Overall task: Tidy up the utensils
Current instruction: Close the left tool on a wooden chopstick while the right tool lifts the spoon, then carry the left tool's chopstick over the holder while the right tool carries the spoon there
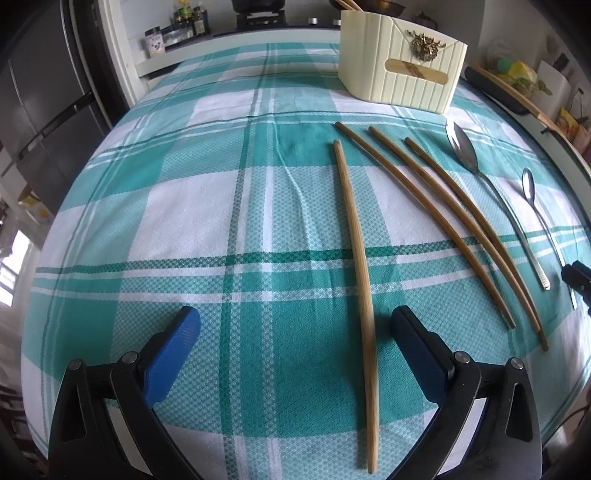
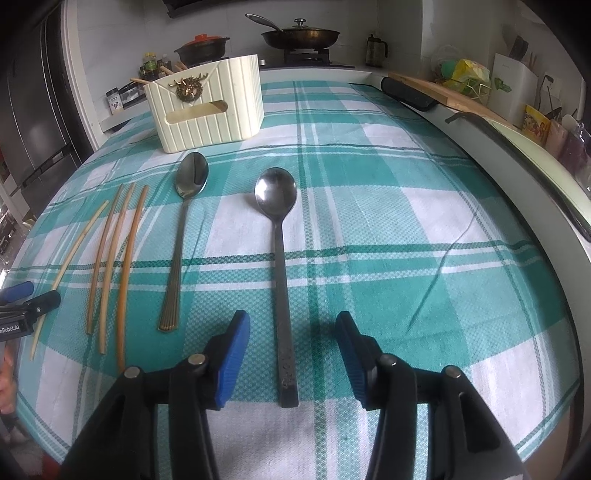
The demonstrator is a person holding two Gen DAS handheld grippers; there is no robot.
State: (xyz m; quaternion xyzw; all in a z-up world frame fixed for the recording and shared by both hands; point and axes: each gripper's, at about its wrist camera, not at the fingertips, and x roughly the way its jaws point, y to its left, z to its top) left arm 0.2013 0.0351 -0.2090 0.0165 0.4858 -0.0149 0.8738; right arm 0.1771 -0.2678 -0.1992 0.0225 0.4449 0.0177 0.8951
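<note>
Several wooden chopsticks lie on the teal checked cloth. The leftmost chopstick [image 1: 360, 266] runs between the open jaws of my left gripper [image 1: 295, 325], nearer the right finger; the others [image 1: 454, 229] lie to its right. Two metal spoons lie further right: a gold-handled spoon [image 2: 183, 236] and a dark spoon [image 2: 280, 266]. My right gripper [image 2: 291, 328] is open with the dark spoon's handle between its fingers. A cream ribbed holder [image 1: 400, 62] stands at the back, also in the right wrist view [image 2: 207, 107], with chopsticks inside.
A stove with a pan [image 2: 299, 35] and pot [image 2: 203, 46] sits behind the table. Bottles [image 1: 188, 18] stand at back left, a fridge [image 1: 40, 110] at left. A cutting board [image 2: 436, 90] and clutter line the right counter. A loose thread [image 2: 443, 266] lies on the cloth.
</note>
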